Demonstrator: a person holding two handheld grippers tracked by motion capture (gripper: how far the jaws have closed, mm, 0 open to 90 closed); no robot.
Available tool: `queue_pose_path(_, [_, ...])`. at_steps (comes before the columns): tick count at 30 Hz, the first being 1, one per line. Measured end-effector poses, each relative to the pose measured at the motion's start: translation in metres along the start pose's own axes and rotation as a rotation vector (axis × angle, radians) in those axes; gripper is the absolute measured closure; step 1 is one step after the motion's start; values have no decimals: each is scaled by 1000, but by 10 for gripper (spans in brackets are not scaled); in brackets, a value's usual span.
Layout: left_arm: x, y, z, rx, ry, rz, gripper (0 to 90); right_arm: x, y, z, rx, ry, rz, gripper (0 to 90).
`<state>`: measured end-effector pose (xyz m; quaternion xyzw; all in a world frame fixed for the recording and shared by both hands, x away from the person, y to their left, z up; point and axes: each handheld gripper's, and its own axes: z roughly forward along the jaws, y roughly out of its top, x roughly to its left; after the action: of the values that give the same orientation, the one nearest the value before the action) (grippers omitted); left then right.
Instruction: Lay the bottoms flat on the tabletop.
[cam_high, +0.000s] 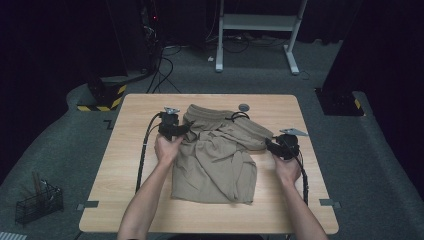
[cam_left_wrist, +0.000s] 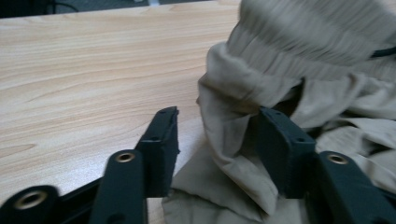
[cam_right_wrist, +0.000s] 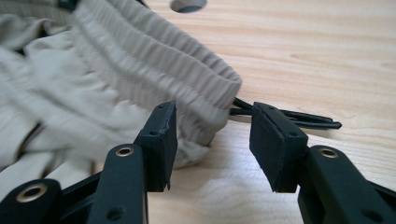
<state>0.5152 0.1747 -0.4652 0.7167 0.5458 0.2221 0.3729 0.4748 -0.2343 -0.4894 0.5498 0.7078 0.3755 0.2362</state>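
Here, tan shorts (cam_high: 215, 160) lie bunched in the middle of the desk (cam_high: 135, 150). The left claw (cam_left_wrist: 217, 135) is wide, with a fold of cloth between its jaws. The right claw (cam_right_wrist: 212, 140) is wide too, at the stretchy waistband's corner. It looks like the grabbing step. Next, both should squeeze and pull the shorts flat.

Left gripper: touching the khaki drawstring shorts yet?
Touching. In the left gripper view, a fold of the khaki drawstring shorts sits between the open left gripper jaws, pressed against the right-hand pad.
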Motion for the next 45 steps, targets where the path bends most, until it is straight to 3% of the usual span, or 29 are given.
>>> queue_pose_path(3, [0,-4,-5,0,-35,12,455,11,-3,-10,-36,25,-54,525])
queue_pose_path(5, [0,-5,-3,15,-49,25,459,24,-4,-10,-24,70,-129,540])
queue_pose_path(7, [-1,-5,2,26,-58,17,473,37,-4,-3,-9,86,-203,549])
queue_pose_path(9, [-2,-6,9,39,-61,-1,510,46,-3,8,34,110,-221,550])
queue_pose_path(11, [-3,-7,17,64,-69,-3,621,52,-2,19,54,109,-240,607])
queue_pose_path(14, [-6,-7,22,80,-85,11,836,58,0,30,110,142,-268,779])
queue_pose_path(16, [-8,-3,22,88,-80,25,894,60,1,32,121,134,-314,866])
queue_pose_path(20, [-2,12,10,34,-29,25,899,51,7,24,74,122,-300,885])
queue_pose_path(22, [6,21,3,3,6,-9,899,44,13,19,43,102,-274,884])
queue_pose_path(23, [6,21,3,3,6,-9,899,41,17,19,41,85,-270,884])
queue_pose_path(24, [15,29,0,-3,27,-42,899,39,21,19,34,66,-266,883])
queue_pose_path(27, [20,30,3,27,89,-40,898,33,34,23,20,35,-249,878])
queue_pose_path(29, [22,25,12,73,110,-45,884,33,39,29,28,16,-251,866])
queue_pose_path(31, [21,19,17,77,111,-49,701,32,38,39,59,-9,-243,768])
queue_pose_path(33, [16,13,13,49,89,-39,563,28,34,44,97,4,-187,648])
queue_pose_path(36, [9,8,-1,30,76,33,455,26,29,32,46,46,-136,570])
queue_pose_path(38, [4,1,-12,20,24,45,427,31,26,18,8,106,-140,559])
queue_pose_path(39, [4,1,-12,20,24,45,420,37,25,13,3,139,-165,558])
queue_pose_path(40, [-1,-8,-17,28,-22,59,418,44,23,9,4,168,-201,557])
queue_pose_path(42, [-3,-14,-19,37,-36,68,417,51,21,7,7,196,-229,554])
queue_pose_path(43, [-7,-26,-20,54,-71,59,415,63,20,8,20,272,-236,536])
queue_pose_path(45, [-11,-40,-19,65,-88,55,411,74,20,13,25,321,-241,515])
